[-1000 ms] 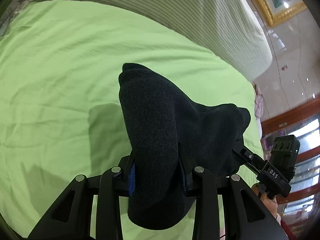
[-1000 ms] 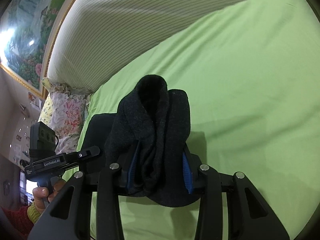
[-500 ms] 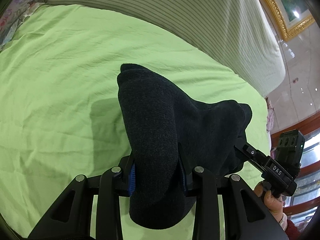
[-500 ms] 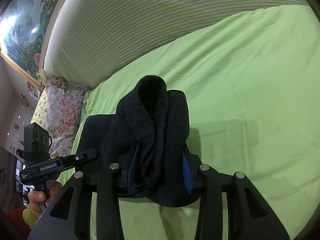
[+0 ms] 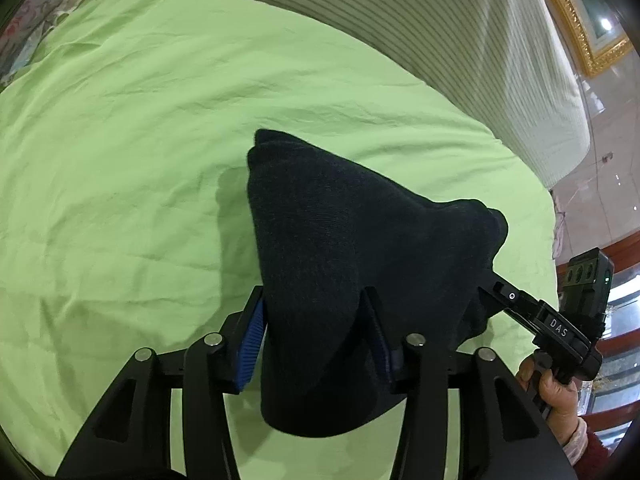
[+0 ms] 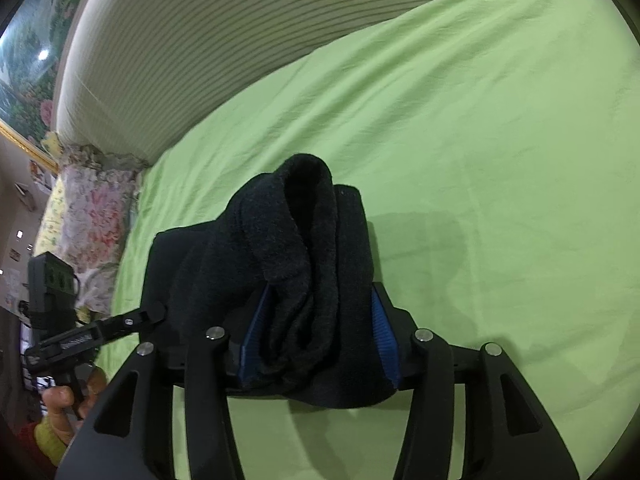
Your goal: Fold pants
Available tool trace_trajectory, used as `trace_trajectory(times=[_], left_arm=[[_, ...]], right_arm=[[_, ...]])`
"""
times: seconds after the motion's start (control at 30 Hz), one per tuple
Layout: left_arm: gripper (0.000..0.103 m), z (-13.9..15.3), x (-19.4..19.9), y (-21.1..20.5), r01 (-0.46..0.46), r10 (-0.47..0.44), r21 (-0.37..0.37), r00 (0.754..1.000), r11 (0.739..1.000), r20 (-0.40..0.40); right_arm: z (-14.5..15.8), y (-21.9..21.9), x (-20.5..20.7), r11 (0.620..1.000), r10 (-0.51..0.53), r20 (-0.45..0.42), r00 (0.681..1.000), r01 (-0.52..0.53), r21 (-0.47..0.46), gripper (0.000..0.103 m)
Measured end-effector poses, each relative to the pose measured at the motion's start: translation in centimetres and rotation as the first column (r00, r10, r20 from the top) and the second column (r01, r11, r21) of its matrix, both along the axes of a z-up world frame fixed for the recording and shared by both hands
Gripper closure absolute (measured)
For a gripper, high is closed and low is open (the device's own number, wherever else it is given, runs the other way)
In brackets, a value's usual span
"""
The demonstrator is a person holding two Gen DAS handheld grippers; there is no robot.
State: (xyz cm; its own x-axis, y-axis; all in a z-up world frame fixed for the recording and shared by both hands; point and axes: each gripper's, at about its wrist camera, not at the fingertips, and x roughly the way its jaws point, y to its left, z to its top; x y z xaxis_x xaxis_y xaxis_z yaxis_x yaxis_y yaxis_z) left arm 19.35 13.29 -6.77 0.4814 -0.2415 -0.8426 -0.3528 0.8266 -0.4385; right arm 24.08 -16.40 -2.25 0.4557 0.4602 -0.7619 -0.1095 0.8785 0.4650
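Note:
The pants are dark navy knit fabric (image 5: 328, 256), bunched and held up over a light green bed sheet (image 5: 120, 160). My left gripper (image 5: 316, 328) is shut on one end of the pants; the cloth fills the gap between its blue pads. My right gripper (image 6: 316, 332) is shut on the other end of the pants (image 6: 304, 240). The right gripper also shows at the right of the left wrist view (image 5: 500, 292), and the left gripper at the left of the right wrist view (image 6: 152, 316), both at the cloth's edges. The pants hang between them.
A striped white-green duvet roll (image 5: 400, 20) lies along the far side of the bed, also in the right wrist view (image 6: 240, 40). A floral pillow (image 6: 92, 208) sits at the bed's left edge. A gold-framed picture (image 5: 580, 20) hangs on the wall.
Both grippers have tipped down and moved forward over the sheet with the pants still held. More of the green sheet shows; the duvet has shifted toward the top of both views.

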Motion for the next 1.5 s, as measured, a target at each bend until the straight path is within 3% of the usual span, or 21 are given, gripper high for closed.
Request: trace_trajectory(times=[0.5,1.1,1.4,1.5], left_arm=[[0.030,0.3,-1.4,-0.6,-0.007,0.008,0.042,1.000,0.999,-0.022],[0.022,1.3,-4.0,-2.8,-0.026,0.029,0.114,0.999,0.993,-0.027],[0.022,2.9,-6.1,-6.2,-0.051,0.033,0.297,0.997,0.954,0.066],[0.021,3.0,-6.5,-7.1,-0.052,0.029,0.322,0.997,0.945,0.077]], right_arm=[[0.8,-0.3,-1.1,0.996,0.002,0.043,0.999,0.002,-0.091,0.042],[2.8,1.7,-4.5,0.991,0.075,0.150,0.986,-0.057,-0.123,0.029],[3.3,4.0,-7.3,0.959,0.216,0.250,0.944,-0.156,-0.239,0.025],[3.1,4.9,-8.3,0.940,0.257,0.277,0.926,-0.173,-0.295,0.023]])
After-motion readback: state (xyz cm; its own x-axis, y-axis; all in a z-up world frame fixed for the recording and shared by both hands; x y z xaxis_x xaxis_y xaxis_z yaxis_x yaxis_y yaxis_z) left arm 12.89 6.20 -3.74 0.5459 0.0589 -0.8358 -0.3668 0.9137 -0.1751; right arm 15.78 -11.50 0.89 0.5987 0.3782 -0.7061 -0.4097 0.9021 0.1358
